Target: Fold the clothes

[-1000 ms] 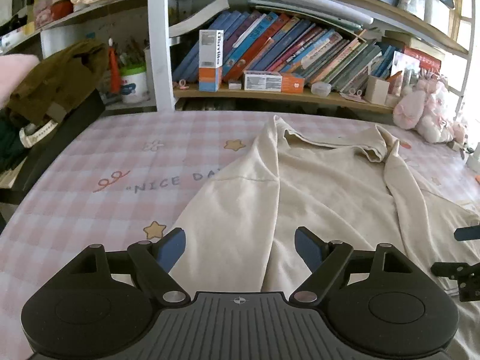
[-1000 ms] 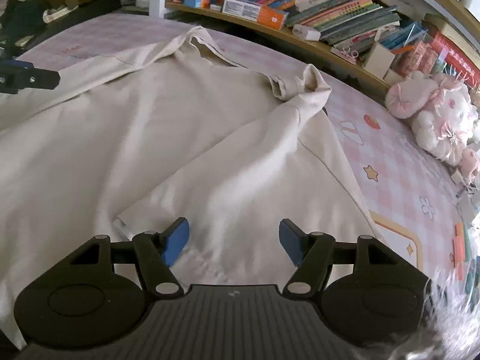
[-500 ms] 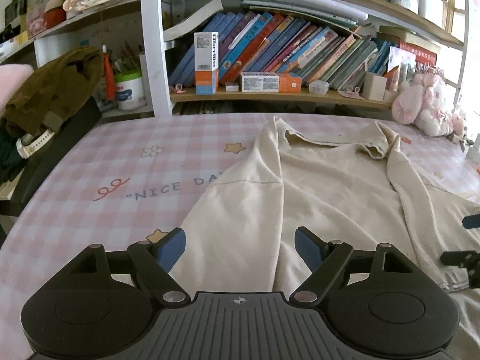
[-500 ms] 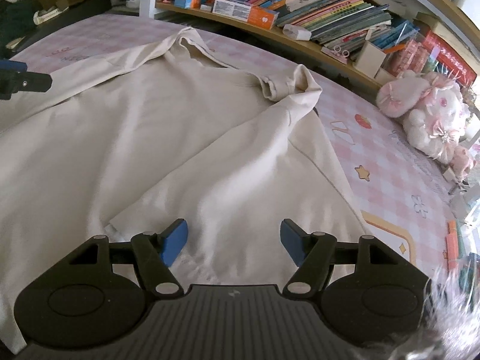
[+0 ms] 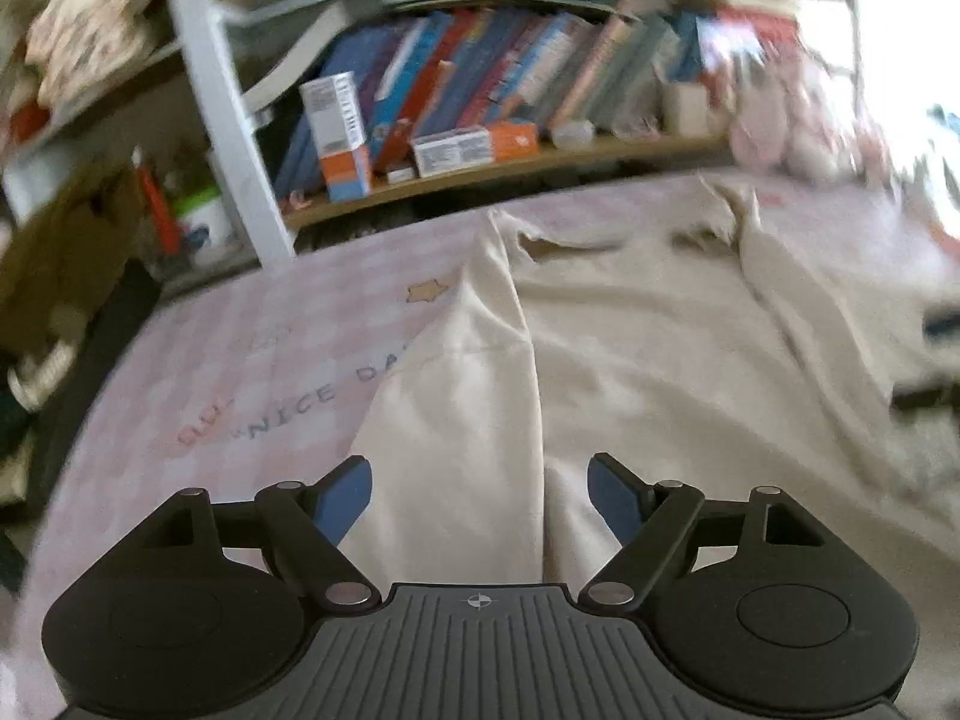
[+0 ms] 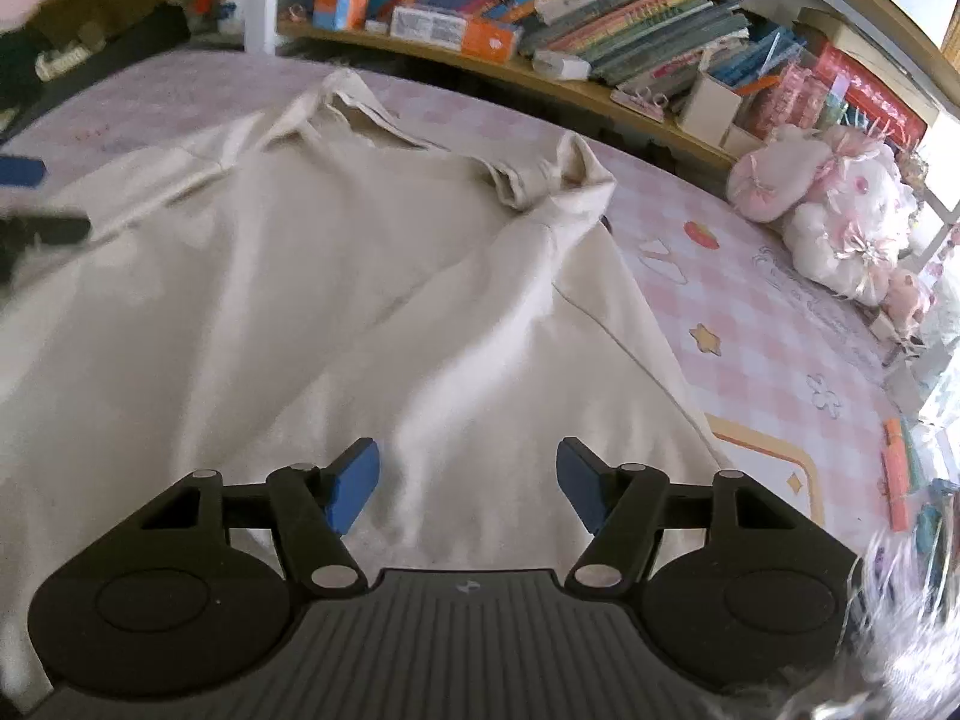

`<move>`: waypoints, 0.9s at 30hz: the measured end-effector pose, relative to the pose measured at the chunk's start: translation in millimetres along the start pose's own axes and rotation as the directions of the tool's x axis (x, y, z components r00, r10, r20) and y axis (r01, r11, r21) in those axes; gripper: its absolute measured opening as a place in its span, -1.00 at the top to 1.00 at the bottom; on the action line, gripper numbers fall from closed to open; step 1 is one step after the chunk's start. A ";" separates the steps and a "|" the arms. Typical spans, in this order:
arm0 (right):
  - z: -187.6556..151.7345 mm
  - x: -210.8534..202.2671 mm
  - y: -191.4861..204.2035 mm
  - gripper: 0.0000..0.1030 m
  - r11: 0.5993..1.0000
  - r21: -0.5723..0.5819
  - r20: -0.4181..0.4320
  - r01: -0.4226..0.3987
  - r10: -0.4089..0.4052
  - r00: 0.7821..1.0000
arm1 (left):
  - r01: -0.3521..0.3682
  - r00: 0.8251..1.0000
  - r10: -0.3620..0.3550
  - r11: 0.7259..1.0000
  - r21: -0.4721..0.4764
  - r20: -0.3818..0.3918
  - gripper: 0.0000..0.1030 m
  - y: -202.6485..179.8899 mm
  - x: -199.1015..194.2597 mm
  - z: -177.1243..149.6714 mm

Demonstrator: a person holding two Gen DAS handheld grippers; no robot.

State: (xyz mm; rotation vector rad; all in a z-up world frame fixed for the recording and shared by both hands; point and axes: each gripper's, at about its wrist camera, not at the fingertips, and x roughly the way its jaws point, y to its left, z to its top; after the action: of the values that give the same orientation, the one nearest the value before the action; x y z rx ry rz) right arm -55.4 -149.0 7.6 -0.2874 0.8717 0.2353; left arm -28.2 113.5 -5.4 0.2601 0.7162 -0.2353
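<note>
Nearest my left gripper [image 5: 480, 495], jaws spread and empty, lies a sleeve [image 5: 462, 420] of the cream shirt [image 5: 660, 372], folded in over the body. My right gripper [image 6: 468, 492] is likewise released, hovering above the other sleeve [image 6: 480, 330], also laid inward. The shirt lies on the pink checked bedspread [image 5: 240, 360], collar [image 6: 540, 186] at the far end. I judge the cloth light, soft and limp: pinch it at a hem or sleeve edge, not mid-panel. Bare bedspread lies open to the left and right; bookshelf [image 6: 600, 12] and plush toys [image 6: 840, 228] bound the far side.
</note>
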 end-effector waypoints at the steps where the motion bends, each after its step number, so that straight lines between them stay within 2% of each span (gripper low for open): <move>1: 1.4 -3.7 3.1 -0.24 1.000 -0.008 0.010 -0.017 0.017 1.000 | -0.015 1.000 0.015 1.000 0.020 -0.006 -0.52 -2.1 1.9 -2.0; 3: 4.2 -10.9 9.7 -0.24 0.998 -0.026 0.027 -0.052 0.053 0.998 | -0.045 0.999 0.047 0.997 0.060 -0.017 -0.41 -6.2 5.7 -5.9; 6: 6.1 -11.2 26.1 -0.24 0.989 -0.093 0.010 -0.117 0.119 0.993 | -0.090 0.995 0.094 0.989 0.120 -0.031 -0.08 -12.3 11.4 -11.7; 7: 6.1 -9.1 31.2 -0.24 0.985 -0.113 -0.002 -0.130 0.131 0.991 | -0.106 0.993 0.110 0.987 0.120 -0.032 0.20 -9.8 15.3 -11.2; 8: 5.8 -5.3 34.5 -0.24 0.984 -0.119 -0.016 -0.136 0.135 0.991 | -0.107 0.992 0.113 0.988 0.107 -0.049 0.38 -5.6 20.4 -10.8; 10: 5.4 1.9 40.6 -0.15 0.981 -0.129 -0.043 -0.147 0.143 0.989 | -0.079 0.995 0.084 0.993 0.093 -0.050 0.55 -0.7 22.8 -10.9; 11: 5.9 3.5 40.6 -0.08 0.981 -0.118 -0.041 -0.157 0.153 0.987 | -0.064 0.996 0.069 0.994 0.086 -0.051 0.72 1.7 24.1 -10.9; 13: 8.1 4.7 37.2 0.36 0.977 -0.075 -0.043 -0.197 0.195 0.980 | -0.043 0.998 0.046 0.997 0.058 -0.045 0.87 7.5 24.5 -9.9; 14: 9.4 4.7 34.6 0.70 0.975 -0.050 -0.043 -0.217 0.215 0.976 | -0.030 0.999 0.030 1.000 0.005 -0.038 0.87 15.0 22.6 -7.5; 17: 13.7 1.5 22.2 0.79 0.981 0.021 -0.019 -0.192 0.192 0.981 | -0.009 1.000 0.009 0.993 -0.121 -0.005 0.92 38.1 16.0 8.3; 21: 19.7 -3.9 1.4 0.84 0.984 0.108 0.014 -0.141 0.140 0.990 | 0.009 0.999 0.003 0.964 -0.267 0.046 0.93 72.0 9.3 27.6; 22: 20.8 -4.4 -5.1 0.84 0.986 0.117 0.018 -0.117 0.115 0.993 | 0.003 0.998 0.013 0.960 -0.282 0.057 0.93 79.4 9.6 31.0; 27: 25.3 -3.9 -45.5 0.86 0.989 0.144 0.031 0.027 -0.031 0.999 | -0.093 0.991 0.113 0.967 -0.236 0.073 0.94 106.2 28.2 45.9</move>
State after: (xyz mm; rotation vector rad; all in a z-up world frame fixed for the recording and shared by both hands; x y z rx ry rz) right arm -25.2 -183.3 32.9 -0.1619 0.8469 0.1490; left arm 52.4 195.6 25.2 0.0628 0.6358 -0.0614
